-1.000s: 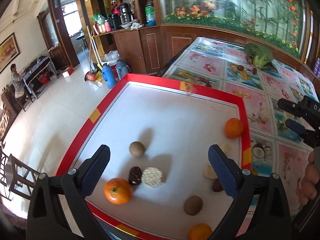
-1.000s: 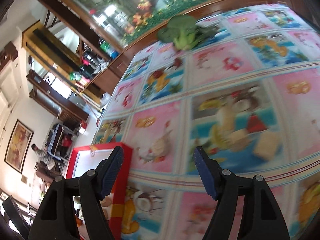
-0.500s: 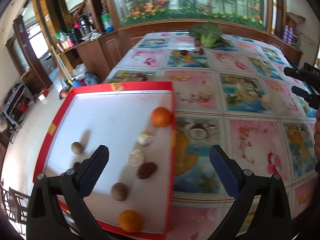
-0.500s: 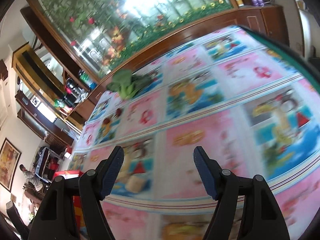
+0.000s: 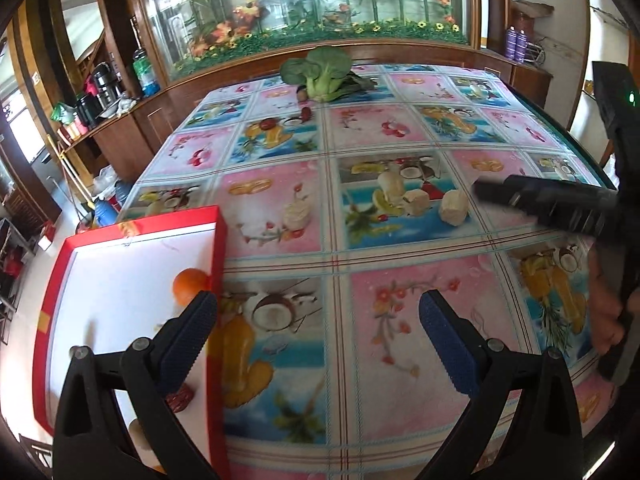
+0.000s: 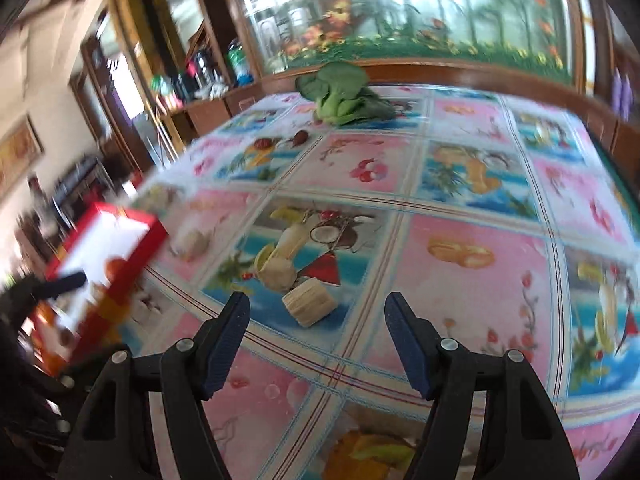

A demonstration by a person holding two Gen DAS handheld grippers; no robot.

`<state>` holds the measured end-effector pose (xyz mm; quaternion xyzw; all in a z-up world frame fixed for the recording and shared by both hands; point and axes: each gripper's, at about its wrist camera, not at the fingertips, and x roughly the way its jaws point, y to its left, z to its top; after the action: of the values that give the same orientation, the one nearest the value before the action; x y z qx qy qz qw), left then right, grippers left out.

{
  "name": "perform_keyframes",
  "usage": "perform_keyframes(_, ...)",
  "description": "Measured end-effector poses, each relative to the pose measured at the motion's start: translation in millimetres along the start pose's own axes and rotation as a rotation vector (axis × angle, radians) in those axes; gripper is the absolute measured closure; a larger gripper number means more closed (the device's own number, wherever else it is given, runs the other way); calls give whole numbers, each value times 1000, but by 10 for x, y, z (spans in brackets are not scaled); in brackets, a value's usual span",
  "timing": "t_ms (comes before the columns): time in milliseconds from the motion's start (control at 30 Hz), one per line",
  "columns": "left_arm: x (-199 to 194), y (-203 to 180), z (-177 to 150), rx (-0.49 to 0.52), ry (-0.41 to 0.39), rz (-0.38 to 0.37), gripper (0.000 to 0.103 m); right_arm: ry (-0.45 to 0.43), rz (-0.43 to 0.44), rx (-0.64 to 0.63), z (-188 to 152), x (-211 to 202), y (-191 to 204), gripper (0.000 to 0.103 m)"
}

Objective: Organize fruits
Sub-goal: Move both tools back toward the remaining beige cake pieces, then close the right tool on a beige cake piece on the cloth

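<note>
- Left wrist view: the left gripper [image 5: 318, 318], black with blue ridged pads, has its jaws spread wide and nothing is between them. It hangs over the table's shiny cloth with pink and blue fruit pictures [image 5: 400, 140], just beside the tray.
- The flat red-rimmed tray with a white floor [image 5: 218, 264] sits at the table's left edge. I think it is the place where the fruits get sorted, because its raised rim keeps round things from rolling off.
- A round orange fruit [image 5: 187, 285] lies inside the tray, right against the near red wall. A small dark red fruit [image 5: 181, 399] lies lower down in the tray, partly hidden behind the left jaw.
- A big green leafy vegetable [image 5: 320, 72] lies at the far end of the table. Two little dark red fruits [image 5: 306, 113] lie near it, well apart from the tray. They may be the ones to fetch next.
- The right gripper [image 6: 317, 334] has black arms and blue pads too. Its jaws are closing a little, but they stand apart and grip nothing. It points down at bare cloth.
- The right wrist view is blurry at the left side, so the fruits in the tray there are hard to make out.
- The person's hand [image 5: 606, 316] holds the right tool's handle at the right edge of the left wrist view.
- Both grippers are empty, so I think no fruit is being carried right now.
</note>
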<state>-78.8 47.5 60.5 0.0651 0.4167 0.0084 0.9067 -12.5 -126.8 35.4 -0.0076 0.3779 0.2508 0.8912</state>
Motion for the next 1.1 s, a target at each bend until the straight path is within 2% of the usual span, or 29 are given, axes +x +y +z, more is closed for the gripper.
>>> perform_keyframes(133,75,23,65,-7,7,-2,2,14,-46,-55,-5,129,80,33)
perform_keyframes(300,116,28,154,-4,0,1,2,47,-38,-65,39,250,108,36)
perform_keyframes(367,135,11,190,5,0,-3,2,63,-37,-63,51,289,99,54)
perform_keyframes(467,178,-33,252,18,9,-23,2,82,-47,-50,45,298,59,70)
perform_keyframes(633,290,-142,378,28,31,-62,2,102,-62,1,85,226,-128,70)
perform_keyframes(833,499,-384,556,50,54,-107,2,104,-57,227,121,114,-641,70)
perform_keyframes(1000,705,-572,647,67,74,-117,3,108,-44,278,106,80,-705,70)
perform_keyframes(1067,760,-588,673,59,76,-118,9,105,-35,281,104,76,-681,70)
perform_keyframes(1100,787,-590,685,53,79,-125,19,104,-30,283,99,71,-672,70)
